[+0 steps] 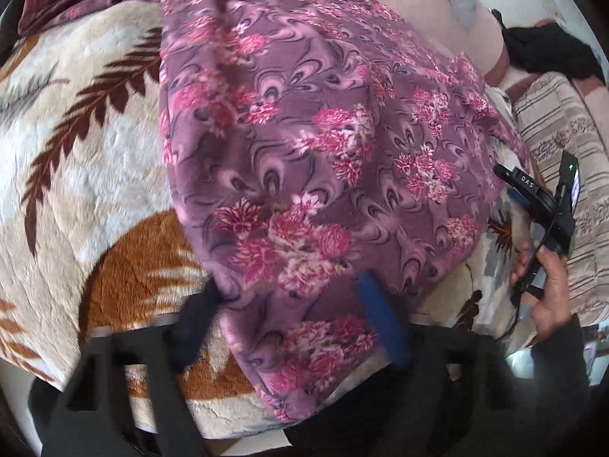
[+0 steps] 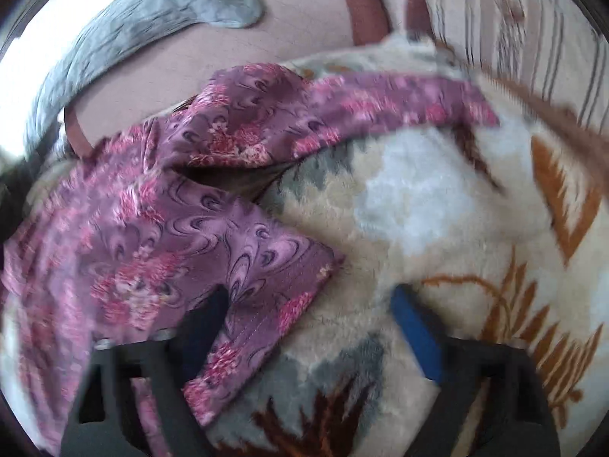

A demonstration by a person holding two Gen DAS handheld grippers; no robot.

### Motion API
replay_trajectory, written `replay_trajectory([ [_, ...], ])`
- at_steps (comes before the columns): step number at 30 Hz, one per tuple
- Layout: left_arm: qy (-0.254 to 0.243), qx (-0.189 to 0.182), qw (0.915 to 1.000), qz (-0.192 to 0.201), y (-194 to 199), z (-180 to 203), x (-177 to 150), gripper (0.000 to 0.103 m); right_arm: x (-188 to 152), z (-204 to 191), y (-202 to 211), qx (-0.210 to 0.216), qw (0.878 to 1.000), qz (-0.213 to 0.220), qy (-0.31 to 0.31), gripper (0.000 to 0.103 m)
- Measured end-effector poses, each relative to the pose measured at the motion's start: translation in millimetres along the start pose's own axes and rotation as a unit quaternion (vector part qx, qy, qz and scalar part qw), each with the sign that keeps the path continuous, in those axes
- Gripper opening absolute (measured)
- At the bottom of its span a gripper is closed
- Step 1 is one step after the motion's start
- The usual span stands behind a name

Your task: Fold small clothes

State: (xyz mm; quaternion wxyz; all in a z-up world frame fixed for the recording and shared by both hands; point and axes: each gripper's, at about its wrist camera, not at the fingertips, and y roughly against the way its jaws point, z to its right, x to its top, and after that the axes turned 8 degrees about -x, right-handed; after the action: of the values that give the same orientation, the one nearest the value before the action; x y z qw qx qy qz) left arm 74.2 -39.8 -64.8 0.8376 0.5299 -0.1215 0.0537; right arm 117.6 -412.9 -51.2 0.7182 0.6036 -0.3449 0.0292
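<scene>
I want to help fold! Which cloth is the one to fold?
Find the big fluffy cream blanket with brown leaves. The purple garment lies spread on top of it. It alone has pink flowers and swirls; the cloths beside are striped or plain.

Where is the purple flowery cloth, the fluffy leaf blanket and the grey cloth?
purple floral fabric garment (image 1: 323, 133): left wrist view, on its middle.
cream plush blanket with brown leaves (image 1: 87, 160): left wrist view, bare part.
grey crumpled cloth (image 2: 152, 11): right wrist view, its middle.
</scene>
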Motion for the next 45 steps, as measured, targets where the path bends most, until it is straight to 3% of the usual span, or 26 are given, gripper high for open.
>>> replay_trajectory([
  [1,-0.006,0.007,1.0,0.002,0.2,1.0,1.9,0.025,-1.8,-0.4,3.0,0.017,1.0,0.0,0.002,0.008],
  [2,-0.007,0.002,1.0,0.0,0.9,-0.5,3.5,0.004,-2.5,1.8,6.6,0.033,0.999,0.002,-0.004,0.004],
  [6,0.037,-0.045,0.9983,0.003,17.1,-22.6,5.0,0.005,-10.6,21.5,41.5,0.079,0.996,0.034,-0.028,0.004],
  [11,0.043,-0.055,0.9974,0.019,40.5,-39.6,2.7,0.005,-31.3,41.8,95.5,0.134,0.989,0.052,-0.044,0.004],
  [16,0.061,-0.061,0.9956,0.036,69.9,-66.8,-4.9,0.005,-78.1,52.4,150.0,0.177,0.982,0.048,-0.049,0.004],
  [21,0.082,-0.058,0.9944,0.035,86.5,-101.9,-17.2,0.003,-146.4,53.8,175.7,0.203,0.978,0.002,-0.052,0.004],
  [25,0.107,-0.036,0.9937,0.005,71.1,-126.6,-28.4,0.003,-196.2,44.7,153.3,0.189,0.978,-0.084,-0.033,0.0],
  [27,0.117,-0.047,0.992,0.0,68.7,-135.1,-34.0,0.003,-205.4,46.0,144.0,0.169,0.978,-0.118,-0.032,0.0],
  [29,0.111,-0.056,0.9922,0.01,72.6,-134.9,-35.6,0.003,-197.1,55.4,143.9,0.153,0.981,-0.114,-0.046,0.001],
  [31,0.099,-0.063,0.9928,0.022,76.2,-132.2,-31.9,0.007,-174.2,66.3,153.2,0.146,0.984,-0.072,-0.069,0.006],
  [32,0.097,-0.07,0.9926,0.023,75.1,-131.0,-27.8,0.017,-162.3,69.1,155.5,0.149,0.984,-0.056,-0.076,0.008],
  [33,0.098,-0.081,0.9916,0.022,71.5,-128.7,-21.8,0.034,-150.7,70.0,154.6,0.155,0.984,-0.046,-0.079,0.018],
  [34,0.104,-0.085,0.9908,0.021,69.1,-128.3,-19.1,0.043,-140.4,68.2,148.4,0.155,0.984,-0.045,-0.079,0.028],
  [35,0.109,-0.088,0.9899,0.022,66.0,-127.4,-17.0,0.052,-134.5,65.6,142.1,0.153,0.984,-0.05,-0.078,0.052],
  [36,0.109,-0.091,0.9898,0.02,61.5,-125.6,-16.1,0.052,-129.2,59.7,132.3,0.148,0.984,-0.061,-0.072,0.057],
  [39,0.095,-0.079,0.9923,0.007,48.4,-112.1,-16.0,0.052,-130.4,35.3,100.3,0.141,0.983,-0.107,-0.04,0.057],
  [40,0.079,-0.07,0.9944,0.007,48.4,-105.3,-15.9,0.048,-131.6,29.3,100.1,0.128,0.986,-0.102,-0.024,0.057],
  [41,0.065,-0.074,0.9951,0.001,48.4,-99.4,-15.3,0.019,-131.8,22.6,104.2,0.115,0.99,-0.087,0.001,0.051],
  [42,0.058,-0.085,0.9946,-0.013,47.3,-94.8,-14.3,0.005,-130.4,19.9,108.4,0.113,0.99,-0.074,0.027,0.015],
  [43,0.059,-0.091,0.994,-0.017,49.2,-93.9,-13.9,0.005,-128.0,19.5,110.3,0.146,0.985,-0.08,0.039,0.006],
  [45,0.052,-0.084,0.995,-0.011,55.7,-90.3,-12.3,0.005,-126.7,20.0,116.7,0.151,0.984,-0.077,0.049,0.001],
])
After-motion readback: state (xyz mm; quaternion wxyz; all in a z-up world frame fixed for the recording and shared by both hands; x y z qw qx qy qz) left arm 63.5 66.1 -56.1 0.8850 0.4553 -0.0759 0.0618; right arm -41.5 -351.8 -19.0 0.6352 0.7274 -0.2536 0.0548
